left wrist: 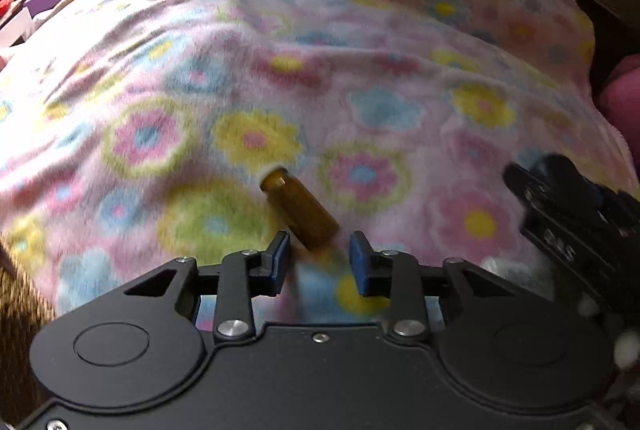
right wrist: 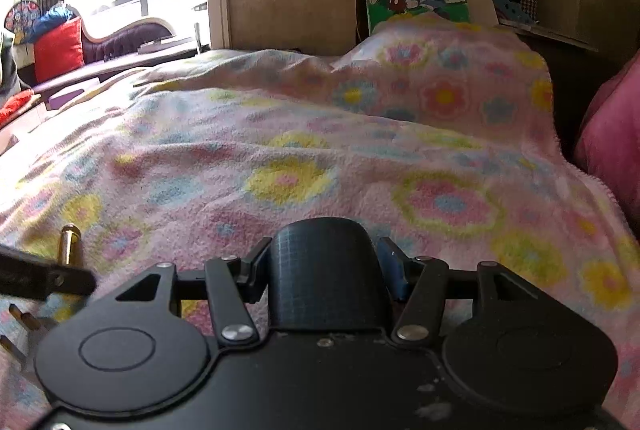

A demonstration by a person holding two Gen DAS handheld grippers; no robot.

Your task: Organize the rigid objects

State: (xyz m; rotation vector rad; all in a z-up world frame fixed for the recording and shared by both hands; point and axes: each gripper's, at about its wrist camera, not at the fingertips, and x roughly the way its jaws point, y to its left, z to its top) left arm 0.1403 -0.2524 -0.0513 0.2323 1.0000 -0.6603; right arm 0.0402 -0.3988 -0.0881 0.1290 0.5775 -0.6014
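In the left wrist view, your left gripper [left wrist: 319,258] is hovering with its jaws spread, and the amber vial [left wrist: 298,211] is lying tilted on the flowered blanket [left wrist: 400,41], just ahead of the fingertips. In the right wrist view, your right gripper [right wrist: 326,270] is pinching a dark cylinder [right wrist: 324,274] above the blanket.

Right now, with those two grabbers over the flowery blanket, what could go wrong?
1. The amber vial sits tilted between the open pads of the left hand-held gripper; on the soft blanket it may tip or roll away.
2. The right hand-held gripper, clamping a black cylinder, is close alongside and might collide.
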